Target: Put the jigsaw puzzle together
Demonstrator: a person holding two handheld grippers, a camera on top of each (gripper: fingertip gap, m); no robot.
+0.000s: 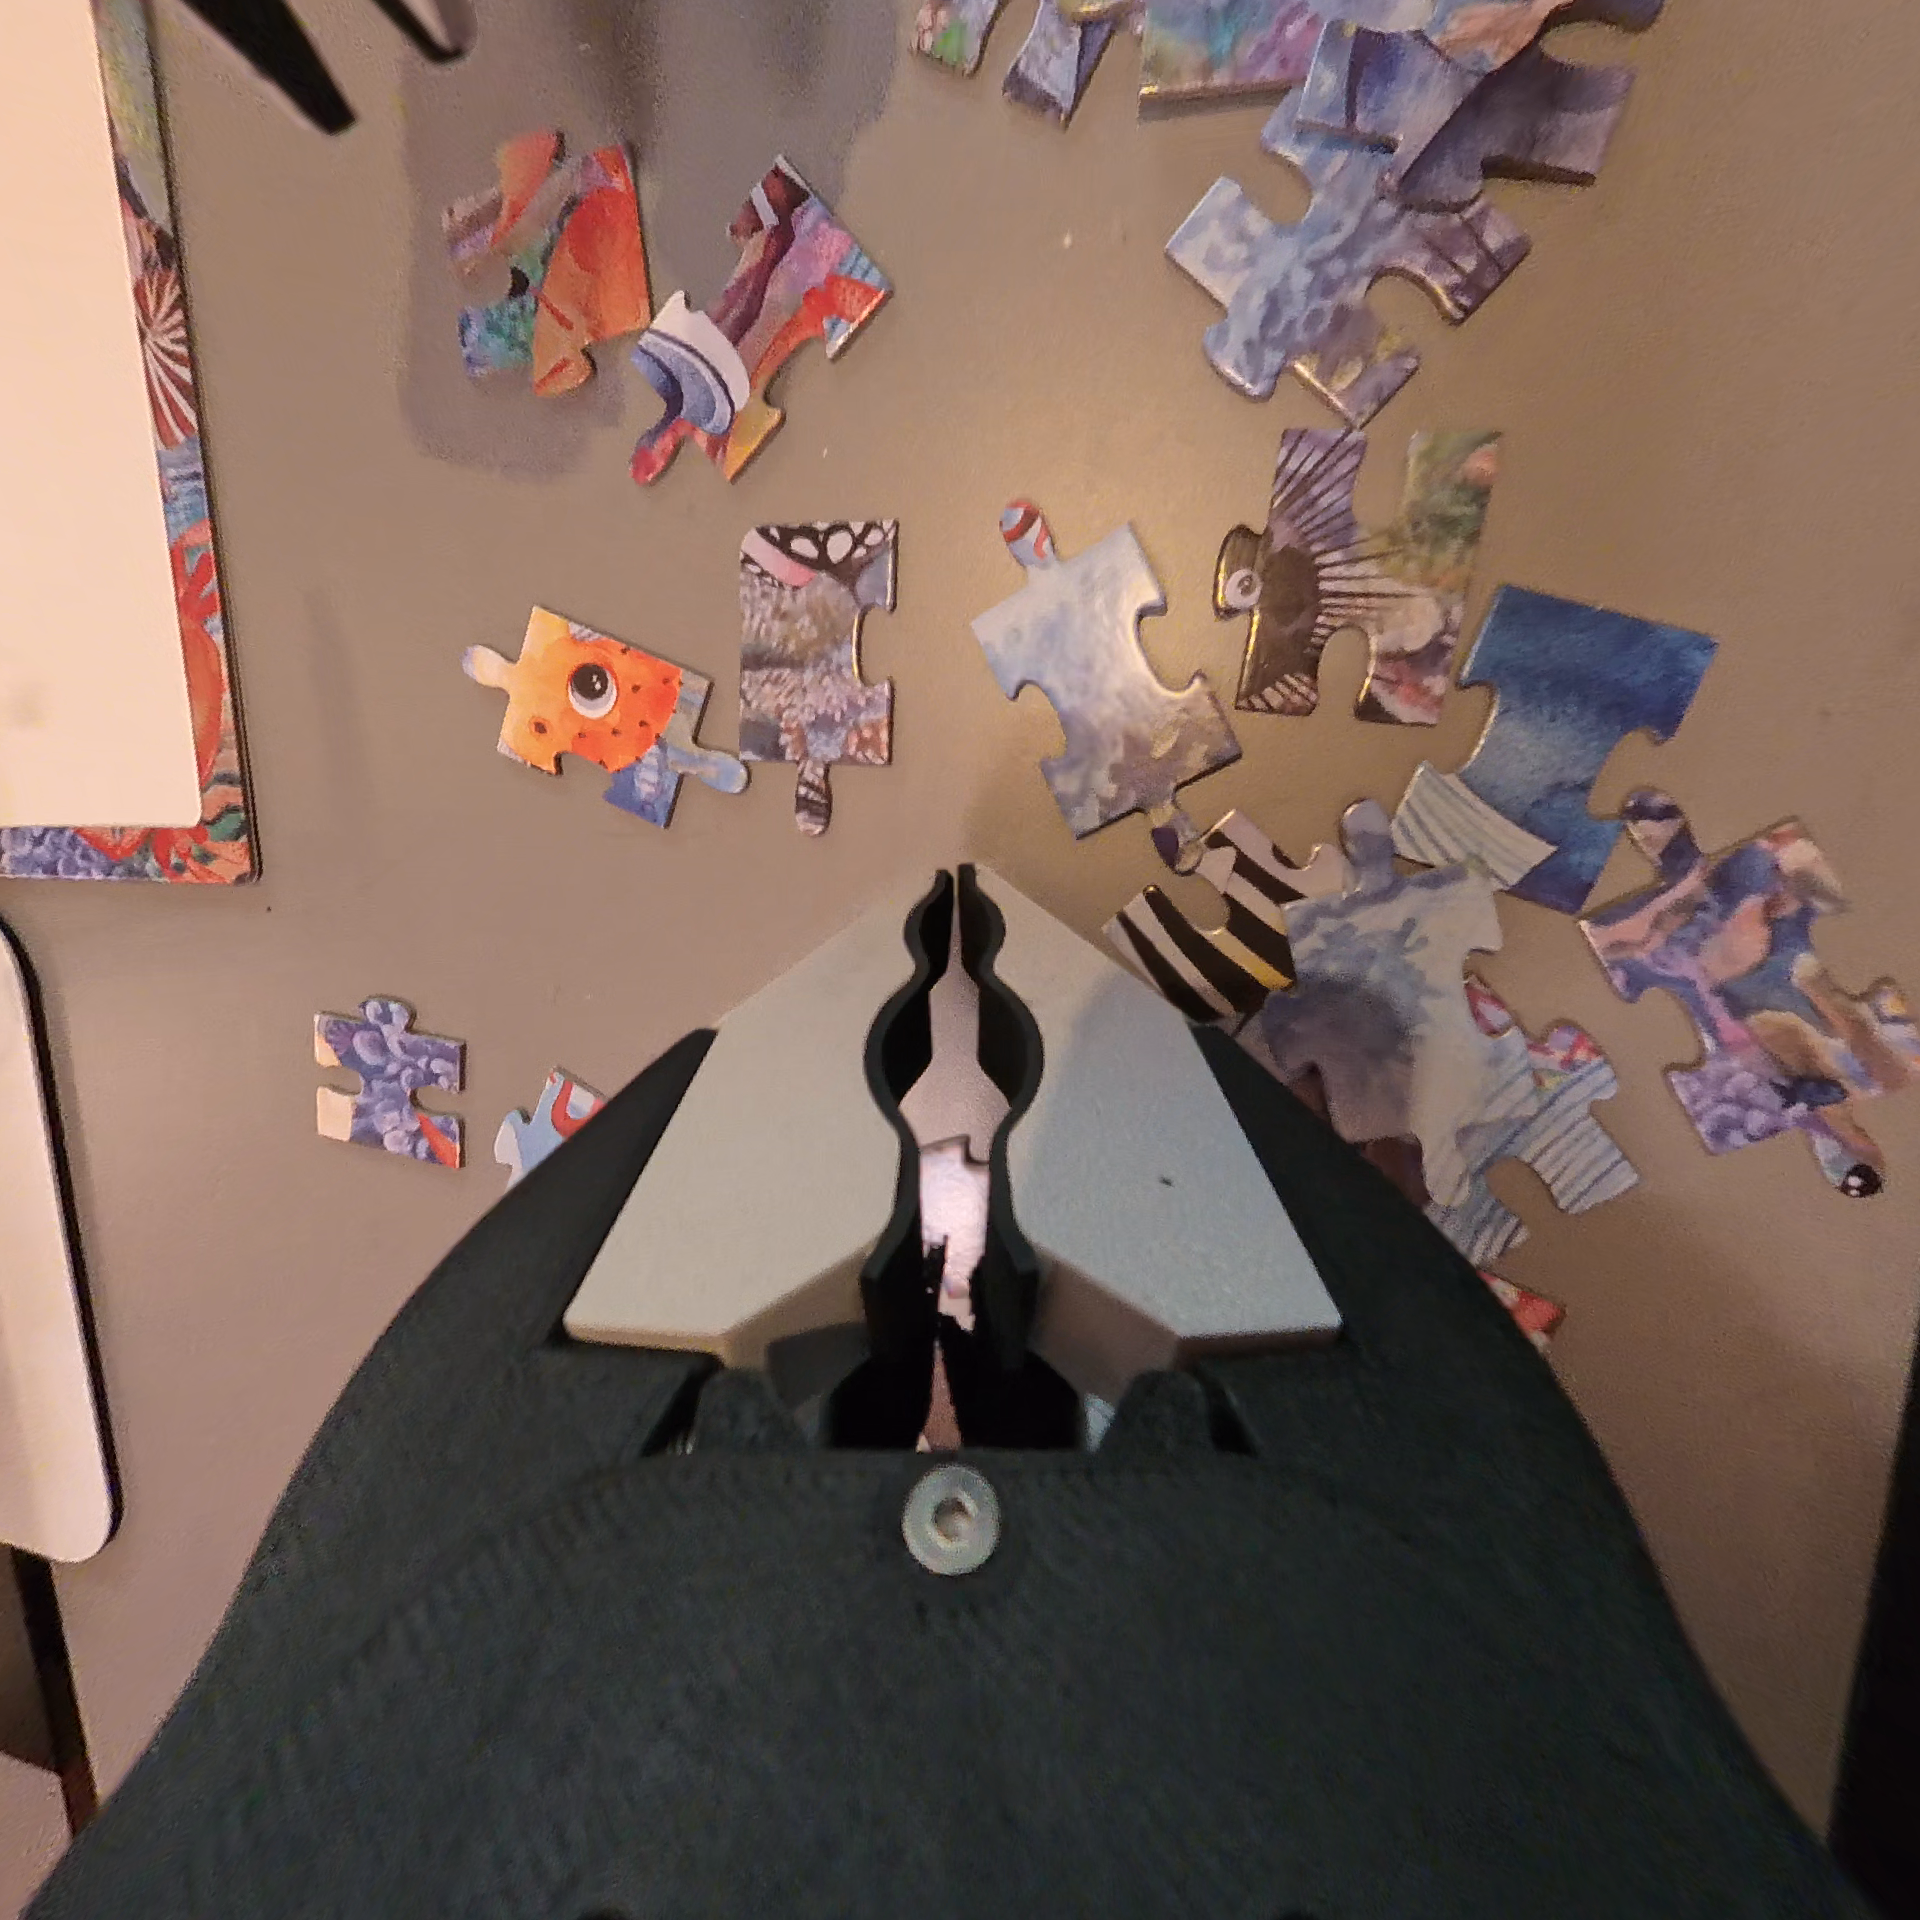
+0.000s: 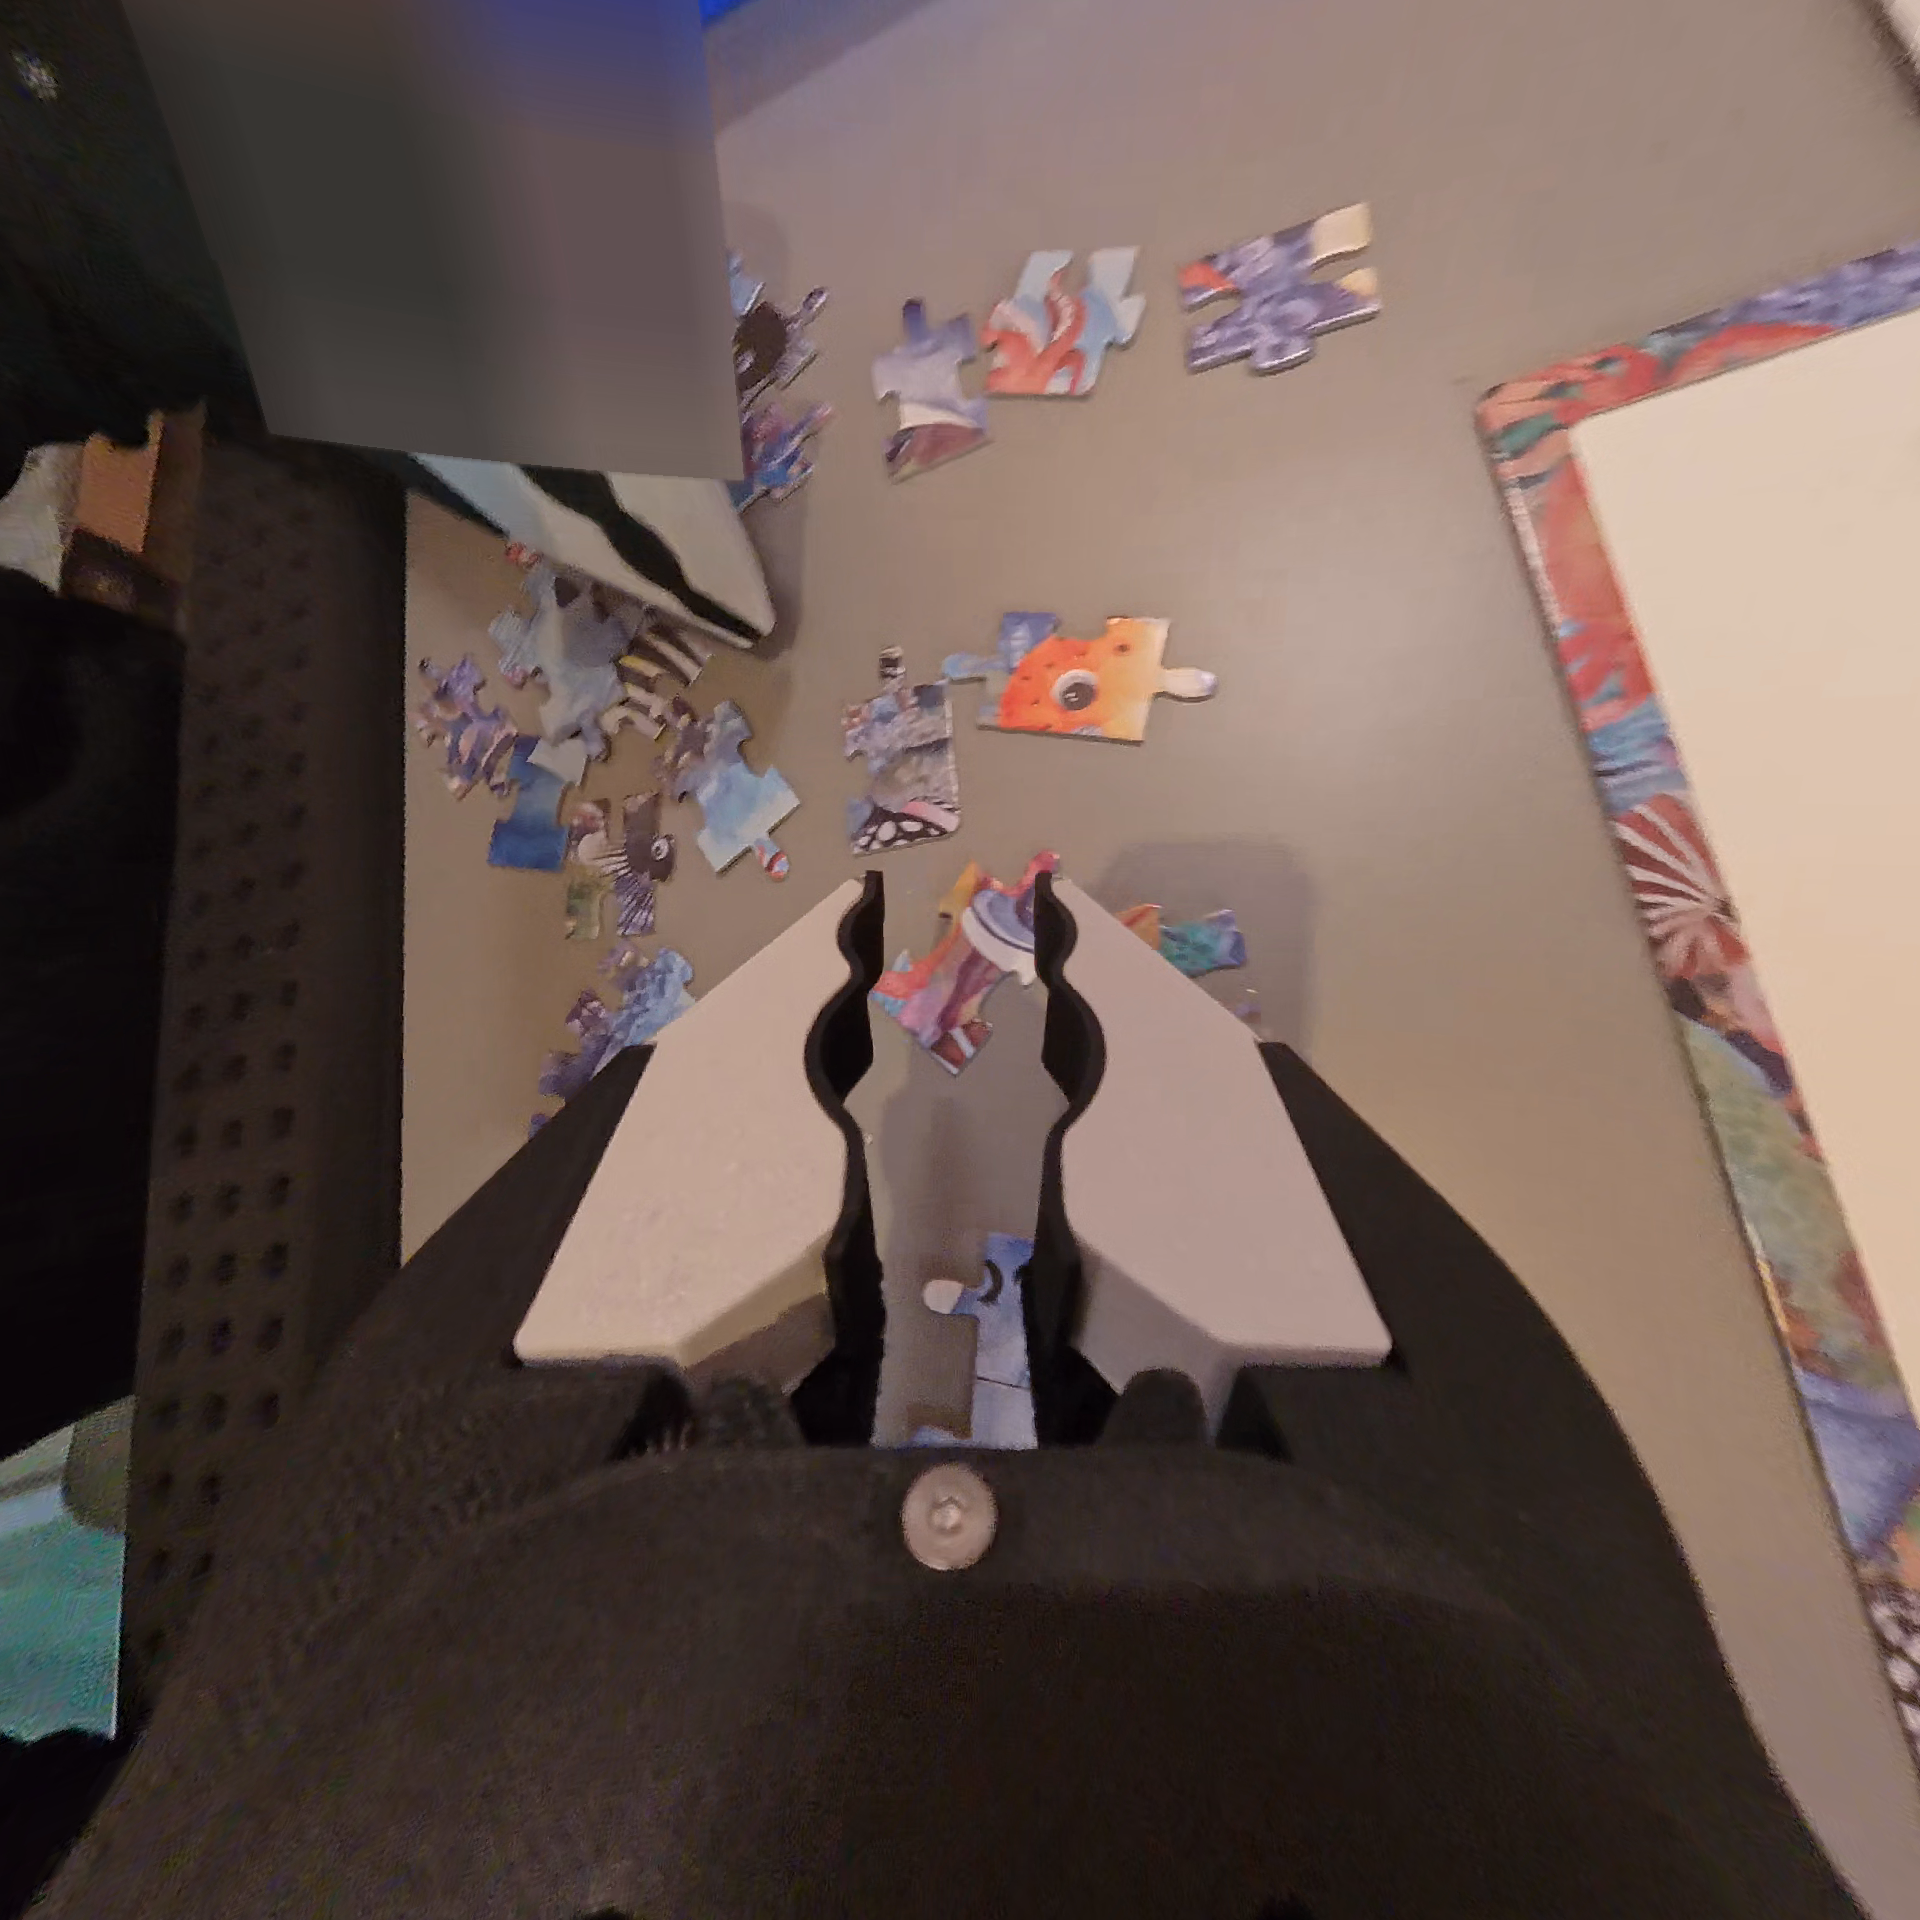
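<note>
Multicoloured puzzle piece (image 2: 961,971) on table between spread jaws of right gripper (image 2: 958,881); left gripper (image 1: 956,878) jaws pressed together, empty.

frame (image 1: 208,665): cut off by the left edge in the left wrist view.
pieces (image 1: 1288,52): top row cut by the upper edge.
piece under fingers (image 1: 951,1164): mostly hidden, pattern unclear.
mosaic patch: hides pieces (image 2: 774,343) in the right wrist view.
</note>
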